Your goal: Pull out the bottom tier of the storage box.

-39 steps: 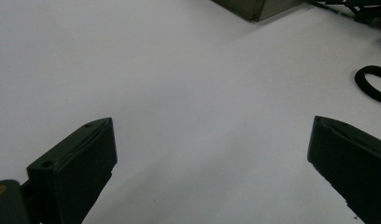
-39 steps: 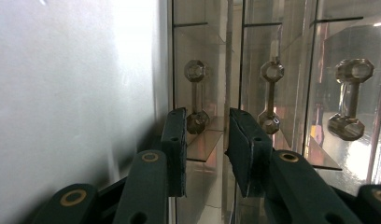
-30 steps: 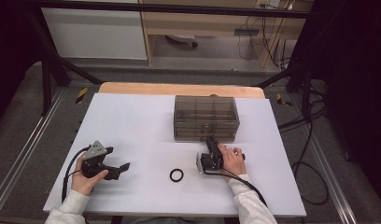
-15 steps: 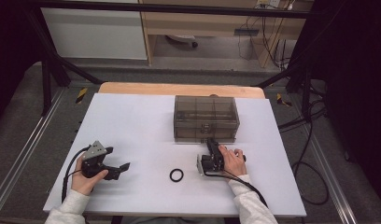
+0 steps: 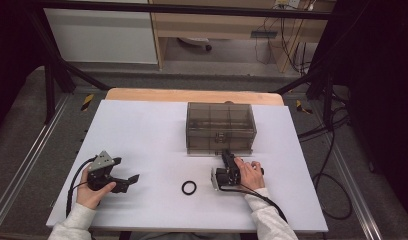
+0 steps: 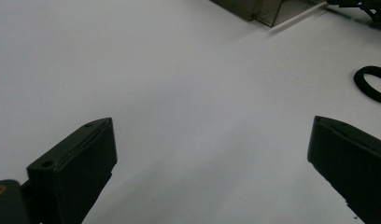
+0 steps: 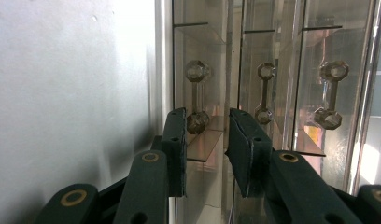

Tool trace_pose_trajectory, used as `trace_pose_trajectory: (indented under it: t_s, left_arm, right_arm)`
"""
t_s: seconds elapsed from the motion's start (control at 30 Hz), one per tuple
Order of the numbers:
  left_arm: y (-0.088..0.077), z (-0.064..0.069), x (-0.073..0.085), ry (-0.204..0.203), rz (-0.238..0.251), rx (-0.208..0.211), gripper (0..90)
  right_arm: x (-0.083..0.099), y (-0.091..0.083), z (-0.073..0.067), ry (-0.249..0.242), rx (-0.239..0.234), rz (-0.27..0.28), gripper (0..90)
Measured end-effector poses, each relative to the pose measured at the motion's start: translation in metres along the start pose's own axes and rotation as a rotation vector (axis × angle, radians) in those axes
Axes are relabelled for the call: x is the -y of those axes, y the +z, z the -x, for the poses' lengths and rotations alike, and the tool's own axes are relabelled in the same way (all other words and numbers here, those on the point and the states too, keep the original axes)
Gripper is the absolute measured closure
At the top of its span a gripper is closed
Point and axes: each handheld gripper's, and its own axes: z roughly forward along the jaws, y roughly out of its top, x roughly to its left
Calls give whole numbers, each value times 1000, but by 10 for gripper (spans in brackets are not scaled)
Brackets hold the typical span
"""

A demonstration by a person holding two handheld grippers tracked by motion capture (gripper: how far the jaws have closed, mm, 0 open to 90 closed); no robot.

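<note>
The white worktop (image 5: 142, 130) fills my high view, with a strip of bare wood along its far edge and dark floor, cables and black frame legs around it. A smoky clear box (image 5: 220, 128) with small drawers stands at the middle, toward the far side. My right tool (image 5: 226, 159) lies just in front of the box, its tip pointing at the near face, my right hand (image 5: 250, 174) wrapped around its body. In the right gripper view its two black jaws stand a narrow gap apart with nothing between them, close up to the drawer fronts, where I see three dumbbell-shaped pulls (image 7: 197, 95) behind the clear plastic; whether the tips touch the box I cannot tell. A black ring (image 5: 189, 187) lies flat on the worktop between my two hands, nearer the right tool and apart from both. My left tool (image 5: 131, 179) sits near the left front of the worktop in my left hand (image 5: 92, 192), pointing right toward the ring; in the left gripper view its jaws are spread wide over bare white surface, with the ring at the right edge and a corner of the box at the top
</note>
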Motion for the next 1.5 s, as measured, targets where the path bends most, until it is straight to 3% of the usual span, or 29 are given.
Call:
trace_pose_trajectory:
  t_s: [1.07,1.37,1.5]
  left_arm:
    - [0,0,0,0,0,2,9]
    - [0,0,0,2,1,2,9]
    - [0,1,0,2,0,3,9]
  right_arm:
    - [-1,-11,-1,6,-16,3,690]
    - [-1,-16,-1,-12,-23,14,690]
    - [-1,-18,-2,5,-22,13,690]
